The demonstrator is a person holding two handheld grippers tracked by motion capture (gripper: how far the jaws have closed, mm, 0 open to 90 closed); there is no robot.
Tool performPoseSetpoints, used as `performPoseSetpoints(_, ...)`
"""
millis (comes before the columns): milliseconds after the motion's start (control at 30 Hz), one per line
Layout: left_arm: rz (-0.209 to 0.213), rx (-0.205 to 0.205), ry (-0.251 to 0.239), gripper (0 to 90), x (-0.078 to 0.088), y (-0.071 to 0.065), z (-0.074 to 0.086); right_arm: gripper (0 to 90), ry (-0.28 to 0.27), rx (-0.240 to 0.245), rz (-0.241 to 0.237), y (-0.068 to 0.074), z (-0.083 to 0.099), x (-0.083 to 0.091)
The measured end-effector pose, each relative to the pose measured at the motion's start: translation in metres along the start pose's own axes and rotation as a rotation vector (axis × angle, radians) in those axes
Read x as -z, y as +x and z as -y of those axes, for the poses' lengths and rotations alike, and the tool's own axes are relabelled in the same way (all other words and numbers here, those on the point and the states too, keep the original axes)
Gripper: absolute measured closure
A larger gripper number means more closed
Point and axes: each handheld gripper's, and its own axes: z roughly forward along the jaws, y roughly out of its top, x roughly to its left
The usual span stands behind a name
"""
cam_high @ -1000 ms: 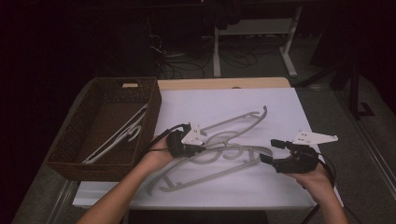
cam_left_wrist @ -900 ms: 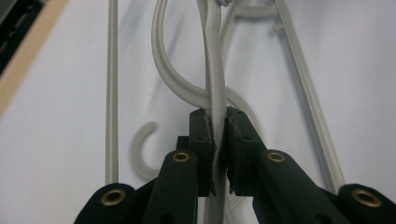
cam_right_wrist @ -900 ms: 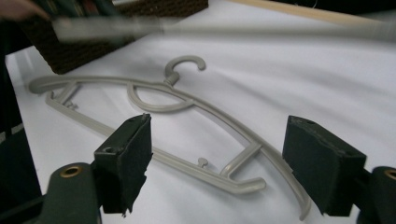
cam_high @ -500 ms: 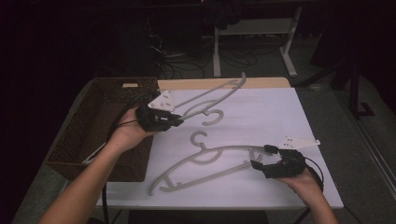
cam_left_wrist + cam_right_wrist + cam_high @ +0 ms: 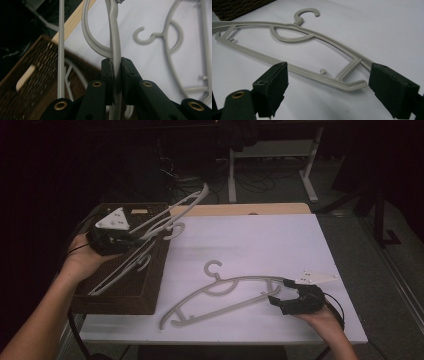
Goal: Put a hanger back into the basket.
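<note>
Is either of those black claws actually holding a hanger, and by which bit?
The left gripper pinches the lifted hanger on its curved top bar. The right gripper holds nothing; its jaws stand open around the end of the table hanger.

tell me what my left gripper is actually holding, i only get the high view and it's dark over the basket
Observer: The left gripper is shut on a grey hanger; its pads clamp the hanger's flat arm.
Operator: and the right one, has it got the other hanger
Observer: No. The right gripper stands open, and the end of the hanger on the table lies between its pads, touching neither. Its jaws have just been opening.
Operator: anything in the basket already
Observer: Yes, the left gripper view shows pale hanger bars lying inside the basket.
</note>
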Motion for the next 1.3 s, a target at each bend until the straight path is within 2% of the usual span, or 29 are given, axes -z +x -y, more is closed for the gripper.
performPoseSetpoints(267, -0.037, 0.107, 0.021, 82.1, 0.017, 0.019, 0.058, 15.7, 0.013, -0.003, 0.017, -0.002, 0.002, -0.001)
performPoseSetpoints(400, -0.038, 0.146, 0.033, 82.1, 0.019, 0.024, 0.080, 15.7, 0.022, -0.003, 0.019, -0.003, 0.002, -0.002)
performPoseSetpoints(733, -0.037, 0.201, 0.058, 82.1, 0.019, 0.027, 0.107, 15.6, 0.032, 0.005, 0.028, -0.004, 0.003, -0.003)
performPoseSetpoints(933, 0.005, 0.237, 0.106, 81.9, 0.003, 0.029, 0.118, 15.7, 0.039, 0.009, 0.030, -0.003, 0.003, -0.003)
performPoseSetpoints(1000, -0.001, 0.243, 0.121, 81.3, -0.001, 0.030, 0.121, 15.7, 0.038, 0.009, 0.031, -0.003, 0.003, -0.003)
performPoseSetpoints(1033, -0.006, 0.250, 0.115, 78.2, -0.003, 0.030, 0.124, 15.6, 0.038, 0.010, 0.031, -0.003, 0.003, -0.003)
performPoseSetpoints(1067, -0.012, 0.259, 0.101, 70.0, -0.004, 0.031, 0.126, 15.7, 0.039, 0.010, 0.032, -0.003, 0.003, -0.003)
performPoseSetpoints(1133, -0.031, 0.283, 0.104, 57.4, -0.005, 0.034, 0.129, 15.7, 0.039, 0.011, 0.032, -0.004, 0.003, -0.003)
performPoseSetpoints(1300, -0.047, 0.312, 0.057, 42.7, -0.001, 0.037, 0.129, 15.7, 0.037, 0.011, 0.031, -0.003, 0.003, -0.002)
